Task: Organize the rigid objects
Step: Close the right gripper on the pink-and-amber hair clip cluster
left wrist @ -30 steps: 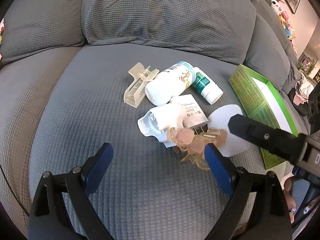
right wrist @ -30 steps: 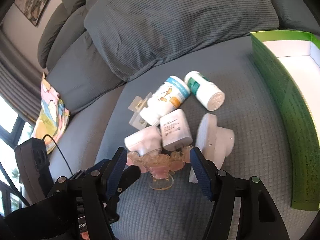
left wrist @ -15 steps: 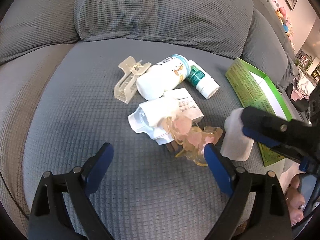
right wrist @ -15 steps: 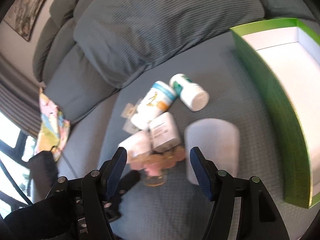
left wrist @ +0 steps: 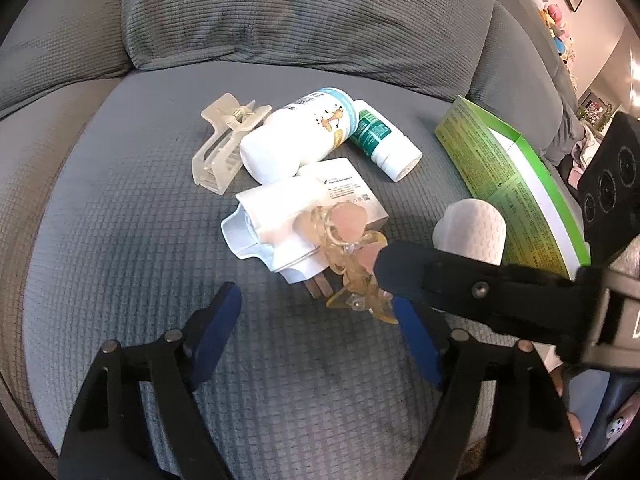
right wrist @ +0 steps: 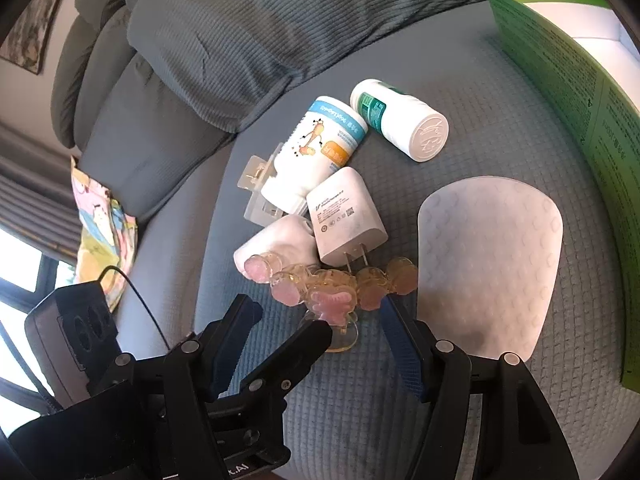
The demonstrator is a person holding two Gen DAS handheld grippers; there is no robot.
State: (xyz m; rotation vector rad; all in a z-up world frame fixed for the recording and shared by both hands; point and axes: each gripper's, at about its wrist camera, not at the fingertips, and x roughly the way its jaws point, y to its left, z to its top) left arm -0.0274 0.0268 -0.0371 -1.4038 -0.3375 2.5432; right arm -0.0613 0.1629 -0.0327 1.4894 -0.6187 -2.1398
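Picking is the step in hand: both claws converge on the translucent amber-and-pink plastic hair clip (right wrist: 334,292) lying at the near edge of the heap on the grey sofa seat cushion (left wrist: 120,240). The right claw (right wrist: 320,316) stands partly open astride the clip, its pads not pressing on it. The left claw (left wrist: 316,312) has just been narrowing but is open too, with nothing held between its pads; one of its fingers reaches in beneath the clip in the right wrist view. Behind the clip lie the white wall charger (right wrist: 346,216), a white folded pouch-like item (right wrist: 280,240), the large white bottle with a giraffe label (right wrist: 316,148), the smaller white bottle with a green label (right wrist: 400,124) and the clear beige claw hair clip (left wrist: 224,140). A white dimpled oval pad (right wrist: 488,264) rests to the right, beside the open green cardboard box (right wrist: 580,92).

Likely next: close the right claw on the clip, lift it clear of the charger prongs, and carry it to the box. Both claws tilt steeply downward toward the cushion.
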